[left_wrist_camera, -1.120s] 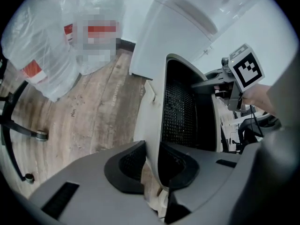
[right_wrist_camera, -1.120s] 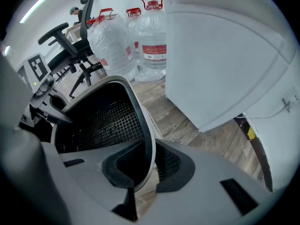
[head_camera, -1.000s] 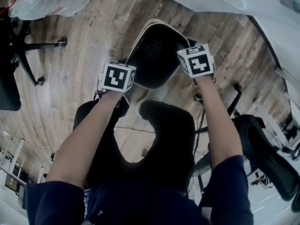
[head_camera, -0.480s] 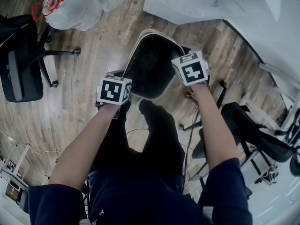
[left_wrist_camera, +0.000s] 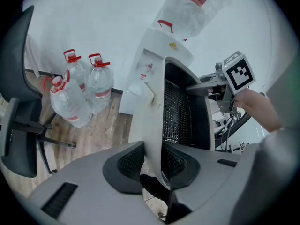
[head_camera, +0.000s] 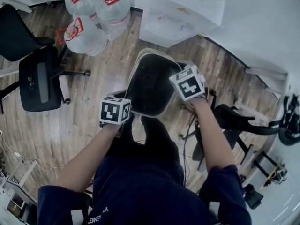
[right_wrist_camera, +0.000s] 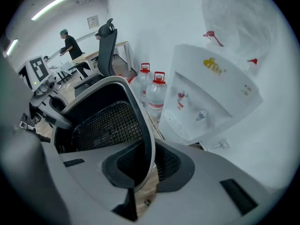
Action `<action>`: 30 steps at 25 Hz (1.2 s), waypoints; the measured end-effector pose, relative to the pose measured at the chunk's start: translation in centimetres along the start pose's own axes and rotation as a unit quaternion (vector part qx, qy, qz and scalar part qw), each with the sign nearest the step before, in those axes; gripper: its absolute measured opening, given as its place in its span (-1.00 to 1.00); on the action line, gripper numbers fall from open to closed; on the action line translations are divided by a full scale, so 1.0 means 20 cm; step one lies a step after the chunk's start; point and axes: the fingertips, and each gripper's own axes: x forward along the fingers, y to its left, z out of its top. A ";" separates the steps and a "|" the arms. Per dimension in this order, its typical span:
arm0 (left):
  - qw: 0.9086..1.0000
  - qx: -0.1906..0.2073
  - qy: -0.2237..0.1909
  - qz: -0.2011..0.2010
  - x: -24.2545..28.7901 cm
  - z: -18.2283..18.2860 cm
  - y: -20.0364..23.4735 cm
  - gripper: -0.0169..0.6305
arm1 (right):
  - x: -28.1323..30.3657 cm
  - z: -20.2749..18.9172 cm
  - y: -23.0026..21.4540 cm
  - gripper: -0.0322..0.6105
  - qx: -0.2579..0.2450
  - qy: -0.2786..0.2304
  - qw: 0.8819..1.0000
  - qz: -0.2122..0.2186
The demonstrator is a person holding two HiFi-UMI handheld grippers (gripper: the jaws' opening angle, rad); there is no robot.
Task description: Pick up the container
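Observation:
The container (head_camera: 149,86) is a tall bin with a white rim and a black mesh inside, held up off the wooden floor between both grippers. My left gripper (head_camera: 123,101) has the bin's white left wall (left_wrist_camera: 152,116) between its pads (left_wrist_camera: 130,159); its jaws are opening, though the pads still touch the wall. On the opposite side my right gripper (head_camera: 182,75) is shut on the rim (right_wrist_camera: 149,144), with the mesh interior (right_wrist_camera: 105,123) to its left. Each gripper shows in the other's view as a marker cube (left_wrist_camera: 239,71).
A white water dispenser (head_camera: 180,13) stands just beyond the bin, with large water bottles (head_camera: 89,20) to its left. Black office chairs sit at the left (head_camera: 40,78) and right (head_camera: 243,121). People stand at desks far off (right_wrist_camera: 70,43).
The bin and both grippers have come nearer to the water dispenser and bottles, which now fill the top of the head view. Both grippers stay on the bin's rim.

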 end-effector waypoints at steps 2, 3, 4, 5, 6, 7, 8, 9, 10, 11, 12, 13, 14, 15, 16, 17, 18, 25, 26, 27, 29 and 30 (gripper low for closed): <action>1.000 -0.005 -0.009 -0.017 -0.12 0.00 -0.08 -0.63 | -0.14 0.04 0.02 -0.70 -0.005 0.000 1.000 -0.003; 1.000 -0.009 -0.012 -0.023 -0.17 -0.01 -0.12 -0.63 | -0.21 0.05 0.04 -0.70 -0.008 0.001 1.000 -0.004; 0.999 -0.013 -0.014 -0.027 -0.22 -0.03 -0.15 -0.63 | -0.27 0.06 0.06 -0.70 -0.011 0.003 1.000 -0.005; 0.999 -0.017 -0.015 -0.029 -0.27 -0.05 -0.17 -0.63 | -0.33 0.07 0.08 -0.71 -0.013 0.004 1.000 -0.006; 0.999 -0.019 -0.016 -0.029 -0.31 -0.08 -0.19 -0.63 | -0.38 0.07 0.10 -0.71 -0.014 0.003 1.000 -0.005; 0.999 -0.019 -0.018 -0.028 -0.35 -0.10 -0.21 -0.63 | -0.43 0.08 0.13 -0.71 -0.015 0.001 1.000 -0.005; 0.999 -0.018 -0.020 -0.028 -0.38 -0.12 -0.22 -0.63 | -0.47 0.09 0.15 -0.71 -0.017 -0.002 1.000 -0.006; 0.999 -0.016 -0.022 -0.029 -0.41 -0.13 -0.24 -0.63 | -0.50 0.09 0.17 -0.71 -0.019 -0.006 1.000 -0.009; 0.999 -0.013 -0.023 -0.030 -0.44 -0.15 -0.24 -0.63 | -0.53 0.09 0.19 -0.71 -0.021 -0.011 1.000 -0.013; 0.999 -0.012 -0.022 -0.029 -0.46 -0.18 -0.25 -0.63 | -0.55 0.09 0.21 -0.71 -0.022 -0.014 1.000 -0.016; 0.999 -0.009 -0.022 -0.029 -0.48 -0.20 -0.26 -0.63 | -0.57 0.07 0.23 -0.71 -0.021 -0.016 0.999 -0.019; 0.999 -0.006 -0.022 -0.028 -0.51 -0.22 -0.26 -0.63 | -0.59 0.06 0.25 -0.71 -0.019 -0.017 0.999 -0.021; 0.999 -0.002 -0.021 -0.027 -0.53 -0.23 -0.27 -0.63 | -0.61 0.05 0.26 -0.71 -0.019 -0.017 0.999 -0.024; 0.999 0.003 -0.021 -0.024 -0.55 -0.24 -0.28 -0.63 | -0.63 0.04 0.27 -0.71 -0.019 -0.017 0.999 -0.027; 1.000 0.008 -0.021 -0.021 -0.57 -0.24 -0.28 -0.63 | -0.65 0.03 0.28 -0.71 -0.018 -0.018 0.999 -0.031; 0.999 0.013 -0.022 -0.019 -0.59 -0.24 -0.28 -0.62 | -0.67 0.03 0.29 -0.71 -0.014 -0.020 0.999 -0.034; 0.999 0.019 -0.024 -0.019 -0.61 -0.25 -0.28 -0.62 | -0.68 0.02 0.30 -0.71 -0.009 -0.023 0.999 -0.035; 0.998 0.038 -0.040 -0.022 -0.74 -0.25 -0.29 -0.61 | -0.81 0.05 0.36 -0.71 0.008 -0.041 0.998 -0.053; 0.998 0.040 -0.042 -0.022 -0.75 -0.25 -0.29 -0.61 | -0.83 0.05 0.36 -0.71 0.008 -0.043 0.998 -0.056; 0.998 0.042 -0.044 -0.022 -0.76 -0.24 -0.29 -0.61 | -0.84 0.06 0.36 -0.71 0.007 -0.045 0.997 -0.058; 0.998 0.044 -0.048 -0.023 -0.77 -0.23 -0.30 -0.61 | -0.87 0.07 0.35 -0.71 0.007 -0.048 0.997 -0.064; 0.998 0.044 -0.050 -0.025 -0.77 -0.23 -0.30 -0.61 | -0.87 0.08 0.35 -0.71 0.008 -0.049 0.997 -0.066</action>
